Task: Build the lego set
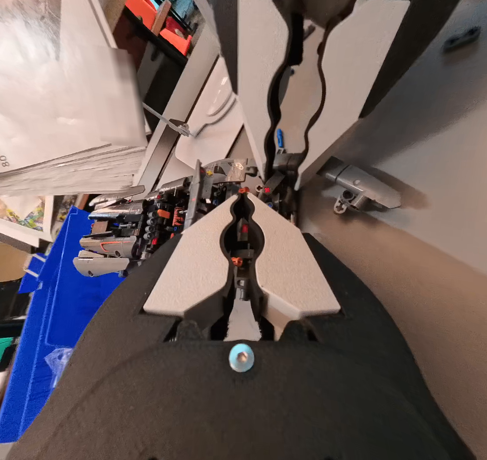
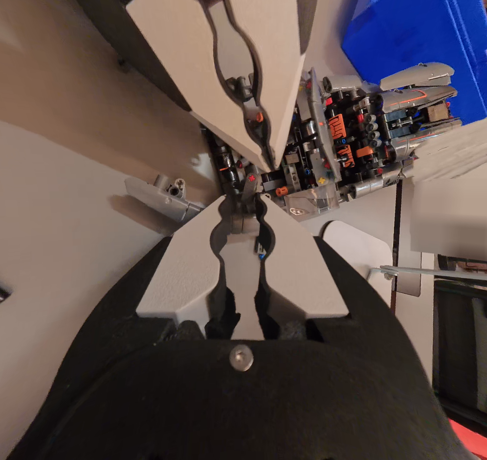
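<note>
Grey-and-black lego model (image 2: 369, 141) lies on pale table (image 2: 66, 210) beside blue plastic bin (image 2: 421, 33). My left gripper (image 1: 243, 196) clamped on model's black pin-studded beam (image 1: 242, 257), steadying it, I judge. My right gripper (image 2: 243, 196) pinches dark grey link (image 2: 249, 186) at model's edge. Loose grey curved panel (image 2: 163, 196) waits nearby.

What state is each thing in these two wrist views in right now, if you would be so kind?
Left tongs: shut on the model's dark strut with orange bushes.
Right tongs: shut on a grey jointed piece of the model.
Lego model: partly built, inner pins and beams exposed, lying on the table.
Loose grey panel piece: detached, lying alone on the table.
Blue bin: beside the model, contents unclear.
Instruction booklet: lying open.
</note>
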### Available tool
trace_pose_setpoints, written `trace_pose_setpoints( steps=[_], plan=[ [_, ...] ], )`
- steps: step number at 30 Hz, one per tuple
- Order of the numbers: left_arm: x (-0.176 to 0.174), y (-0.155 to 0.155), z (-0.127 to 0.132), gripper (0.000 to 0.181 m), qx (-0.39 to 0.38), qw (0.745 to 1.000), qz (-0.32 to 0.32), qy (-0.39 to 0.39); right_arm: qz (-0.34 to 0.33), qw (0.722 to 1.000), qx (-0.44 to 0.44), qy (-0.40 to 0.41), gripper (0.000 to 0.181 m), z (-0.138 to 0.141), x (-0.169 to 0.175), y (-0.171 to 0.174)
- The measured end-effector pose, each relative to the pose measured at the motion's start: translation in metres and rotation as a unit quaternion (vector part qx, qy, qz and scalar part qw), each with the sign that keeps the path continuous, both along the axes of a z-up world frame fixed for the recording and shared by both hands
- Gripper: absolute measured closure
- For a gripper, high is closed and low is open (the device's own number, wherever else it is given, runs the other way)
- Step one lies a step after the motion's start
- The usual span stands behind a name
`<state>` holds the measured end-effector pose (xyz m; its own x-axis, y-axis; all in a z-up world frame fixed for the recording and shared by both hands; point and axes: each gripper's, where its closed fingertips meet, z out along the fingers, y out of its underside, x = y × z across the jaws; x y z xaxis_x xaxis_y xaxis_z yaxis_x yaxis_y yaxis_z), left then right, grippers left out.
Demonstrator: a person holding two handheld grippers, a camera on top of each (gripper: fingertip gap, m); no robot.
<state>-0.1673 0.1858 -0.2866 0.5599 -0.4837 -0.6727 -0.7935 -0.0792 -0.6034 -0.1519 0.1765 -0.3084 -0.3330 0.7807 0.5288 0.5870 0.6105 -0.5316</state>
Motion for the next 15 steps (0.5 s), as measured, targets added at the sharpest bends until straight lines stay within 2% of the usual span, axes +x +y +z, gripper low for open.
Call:
trace_pose_setpoints(
  steps=[2, 7, 10, 15],
  plan=[
    [0.0021, -0.0016, -0.0062, 0.181, -0.002, 1.0, -0.009, 0.024, 0.0, 1.0, 0.002, 0.0, 0.165, 0.002, 0.0004, 0.0002],
    [0.004, -0.0036, -0.0055, 0.177, -0.019, 1.0, -0.022, -0.007, -0.005, 1.0, -0.011, -0.002, 0.169, 0.0034, 0.0038, 0.0042],
    [0.0054, -0.0049, -0.0061, 0.177, -0.015, 0.999, -0.03, 0.006, -0.009, 1.0, -0.007, -0.004, 0.173, -0.0005, 0.0012, 0.0028],
    [0.006, -0.0054, -0.0082, 0.176, -0.022, 0.999, -0.033, 0.004, -0.01, 1.0, -0.006, -0.012, 0.165, -0.0045, -0.0005, -0.0006]
  ],
)
